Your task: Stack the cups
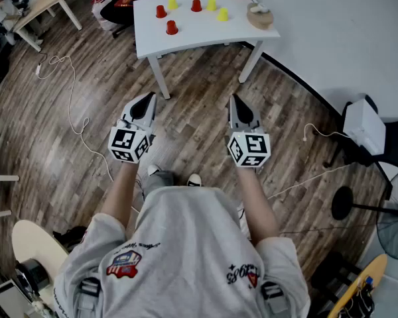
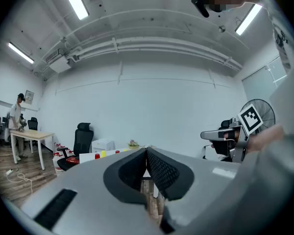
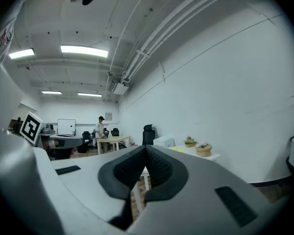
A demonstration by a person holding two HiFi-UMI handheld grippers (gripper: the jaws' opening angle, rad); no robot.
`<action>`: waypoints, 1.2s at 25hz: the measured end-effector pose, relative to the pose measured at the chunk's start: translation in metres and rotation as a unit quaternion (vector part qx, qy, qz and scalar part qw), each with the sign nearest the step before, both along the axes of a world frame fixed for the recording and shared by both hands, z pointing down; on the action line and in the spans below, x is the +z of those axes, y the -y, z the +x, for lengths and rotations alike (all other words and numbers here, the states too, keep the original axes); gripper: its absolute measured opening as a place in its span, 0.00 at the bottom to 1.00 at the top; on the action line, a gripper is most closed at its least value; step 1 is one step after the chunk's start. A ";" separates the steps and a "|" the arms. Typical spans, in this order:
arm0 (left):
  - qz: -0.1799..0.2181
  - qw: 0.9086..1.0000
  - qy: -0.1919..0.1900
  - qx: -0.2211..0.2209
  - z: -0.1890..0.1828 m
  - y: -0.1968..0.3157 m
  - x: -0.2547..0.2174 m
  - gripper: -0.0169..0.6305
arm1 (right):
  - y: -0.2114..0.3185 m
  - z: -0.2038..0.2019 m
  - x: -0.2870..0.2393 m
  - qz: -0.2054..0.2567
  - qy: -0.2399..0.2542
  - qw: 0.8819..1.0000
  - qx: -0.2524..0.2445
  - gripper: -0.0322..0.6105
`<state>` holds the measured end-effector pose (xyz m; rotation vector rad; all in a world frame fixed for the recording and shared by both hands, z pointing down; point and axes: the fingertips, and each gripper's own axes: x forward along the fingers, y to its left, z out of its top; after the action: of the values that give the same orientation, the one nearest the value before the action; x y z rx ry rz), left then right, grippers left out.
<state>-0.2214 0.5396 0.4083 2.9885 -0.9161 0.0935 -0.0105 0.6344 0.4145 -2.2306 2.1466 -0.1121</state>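
Left claw and right claw closed tight, holding nothing. Step up to desk, top centre; open before reaching nearest red cup.

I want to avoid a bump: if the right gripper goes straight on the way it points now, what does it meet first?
Probably the front edge of the table, after crossing open floor; nothing stands between. The right gripper is shut and level, but whether it would hit the edge or pass just over it is unclear.
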 end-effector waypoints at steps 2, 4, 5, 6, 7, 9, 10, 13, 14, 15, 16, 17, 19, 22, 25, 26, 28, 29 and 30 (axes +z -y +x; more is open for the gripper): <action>-0.002 1.000 -0.001 0.000 0.000 -0.001 0.001 0.04 | -0.003 0.005 0.000 0.009 0.006 1.000 0.010 0.05; -0.005 1.000 0.001 0.002 0.000 -0.003 0.004 0.04 | -0.005 0.010 0.002 0.013 0.010 1.000 0.021 0.04; -0.006 1.000 0.003 0.004 0.001 -0.005 0.007 0.04 | -0.005 0.013 0.003 0.013 0.012 1.000 0.025 0.09; -0.008 1.000 0.005 0.004 0.003 -0.007 0.009 0.04 | -0.005 0.015 0.005 0.011 0.014 0.999 0.026 0.13; -0.009 1.000 0.007 0.004 0.004 -0.008 0.011 0.04 | -0.006 0.016 0.006 0.007 0.015 1.000 0.027 0.18; -0.011 1.000 0.006 0.001 0.004 -0.009 0.011 0.04 | -0.005 0.018 0.011 -0.001 0.016 1.000 0.027 0.34; -0.011 1.000 0.006 -0.002 0.003 -0.009 0.010 0.04 | -0.005 0.019 0.013 -0.002 0.016 0.999 0.028 0.40; -0.013 1.000 0.005 -0.010 0.001 -0.009 0.010 0.04 | -0.007 0.022 0.017 0.001 0.013 0.999 0.032 0.53; -0.014 1.000 0.005 -0.013 0.001 -0.011 0.011 0.04 | -0.008 0.023 0.018 0.003 0.013 0.999 0.031 0.55; -0.016 1.000 0.006 -0.016 0.001 -0.012 0.013 0.04 | -0.008 0.024 0.019 0.003 0.014 1.000 0.028 0.57; -0.018 1.000 0.008 -0.018 0.000 -0.013 0.014 0.04 | -0.007 0.024 0.020 0.001 0.016 1.000 0.025 0.58; -0.020 1.000 0.011 -0.020 -0.001 -0.013 0.017 0.04 | -0.005 0.024 0.022 0.000 0.017 1.000 0.022 0.58; -0.022 0.999 0.016 -0.023 -0.005 -0.012 0.021 0.04 | 0.000 0.023 0.025 -0.003 0.019 1.000 0.019 0.58; -0.029 0.999 0.014 -0.034 -0.014 -0.002 0.022 0.04 | 0.010 0.020 0.026 -0.002 0.024 1.000 0.017 0.58; -0.033 0.998 0.009 -0.044 -0.017 0.013 0.022 0.04 | 0.024 0.016 0.026 -0.003 0.022 1.000 0.013 0.58; -0.035 0.998 0.006 -0.047 -0.017 0.018 0.023 0.04 | 0.029 0.016 0.026 -0.004 0.021 1.000 0.011 0.58; -0.040 0.998 -0.002 -0.051 -0.014 0.030 0.024 0.04 | 0.040 0.019 0.027 -0.005 0.019 1.000 0.009 0.58; -0.041 0.998 -0.003 -0.051 -0.010 0.037 0.025 0.04 | 0.047 0.022 0.027 -0.006 0.018 1.000 0.009 0.58; -0.041 0.998 -0.003 -0.049 -0.005 0.045 0.026 0.04 | 0.054 0.026 0.029 -0.008 0.018 1.000 0.009 0.58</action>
<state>-0.2262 0.4942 0.4346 2.8616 -1.0310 0.1178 0.0154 0.5803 0.4430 -2.2377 2.1144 -0.1689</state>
